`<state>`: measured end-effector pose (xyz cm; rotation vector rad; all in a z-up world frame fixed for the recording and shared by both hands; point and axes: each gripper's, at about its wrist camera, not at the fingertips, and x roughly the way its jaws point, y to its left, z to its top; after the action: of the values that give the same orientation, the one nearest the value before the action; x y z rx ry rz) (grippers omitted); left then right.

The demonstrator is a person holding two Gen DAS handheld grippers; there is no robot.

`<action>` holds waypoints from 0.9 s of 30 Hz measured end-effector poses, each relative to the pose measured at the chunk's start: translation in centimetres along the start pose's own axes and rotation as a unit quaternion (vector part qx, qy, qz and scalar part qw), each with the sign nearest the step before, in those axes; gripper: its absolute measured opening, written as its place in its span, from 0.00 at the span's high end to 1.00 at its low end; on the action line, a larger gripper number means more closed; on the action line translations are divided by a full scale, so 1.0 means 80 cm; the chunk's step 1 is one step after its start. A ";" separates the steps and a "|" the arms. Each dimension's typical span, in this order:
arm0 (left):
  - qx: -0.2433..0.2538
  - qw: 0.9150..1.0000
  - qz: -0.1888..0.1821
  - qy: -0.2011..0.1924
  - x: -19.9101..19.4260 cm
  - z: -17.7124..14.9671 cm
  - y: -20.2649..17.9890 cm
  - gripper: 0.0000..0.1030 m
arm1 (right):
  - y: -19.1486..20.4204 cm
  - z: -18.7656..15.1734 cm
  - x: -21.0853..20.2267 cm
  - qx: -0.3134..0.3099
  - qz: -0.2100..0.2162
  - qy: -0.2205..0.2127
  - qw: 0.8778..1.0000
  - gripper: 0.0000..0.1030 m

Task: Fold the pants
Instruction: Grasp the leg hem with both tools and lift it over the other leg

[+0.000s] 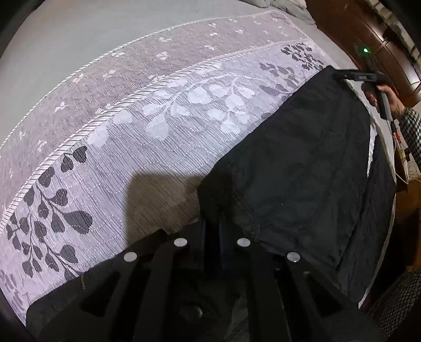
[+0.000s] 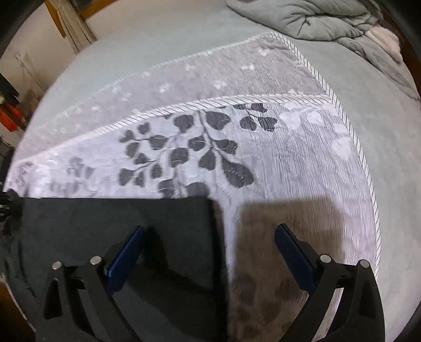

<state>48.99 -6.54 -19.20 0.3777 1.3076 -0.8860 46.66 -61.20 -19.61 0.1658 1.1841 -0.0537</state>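
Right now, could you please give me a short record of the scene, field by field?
garment: black pants spread flat on the bed
surface: patterned leaf-print blanket over a grey-green sheet
left gripper: shut on a corner of the pants
right gripper: open, above the straight end of the pants, one finger over the cloth and one over the blanket
background: rumpled grey comforter at the far end of the bed
task state: pants not yet folded over
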 end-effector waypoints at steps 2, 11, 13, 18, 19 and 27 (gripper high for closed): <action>0.001 1.000 0.004 0.003 0.002 -0.001 0.000 0.94 | 0.002 0.003 0.007 0.003 -0.006 -0.009 1.000 0.05; -0.017 0.999 0.033 -0.002 -0.004 -0.004 -0.011 0.94 | 0.057 -0.009 -0.045 -0.086 -0.006 -0.072 0.994 0.79; -0.022 0.999 0.041 -0.012 -0.015 -0.008 -0.017 0.95 | 0.056 -0.013 -0.075 -0.074 0.013 -0.104 0.992 0.80; -0.040 0.996 0.052 -0.067 -0.068 -0.031 -0.041 0.95 | 0.072 -0.046 -0.169 -0.074 0.042 -0.185 0.979 0.80; -0.041 0.995 0.053 -0.075 -0.078 -0.039 -0.048 0.95 | 0.074 -0.059 -0.190 -0.075 0.051 -0.200 0.976 0.80; -0.041 0.986 0.064 -0.146 -0.177 -0.143 -0.133 0.95 | 0.074 -0.168 -0.303 -0.066 0.083 -0.272 0.957 0.80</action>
<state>33.34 -0.36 -6.44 0.2525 1.0331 -0.7455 25.94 -54.38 -1.50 0.1209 0.6181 0.1220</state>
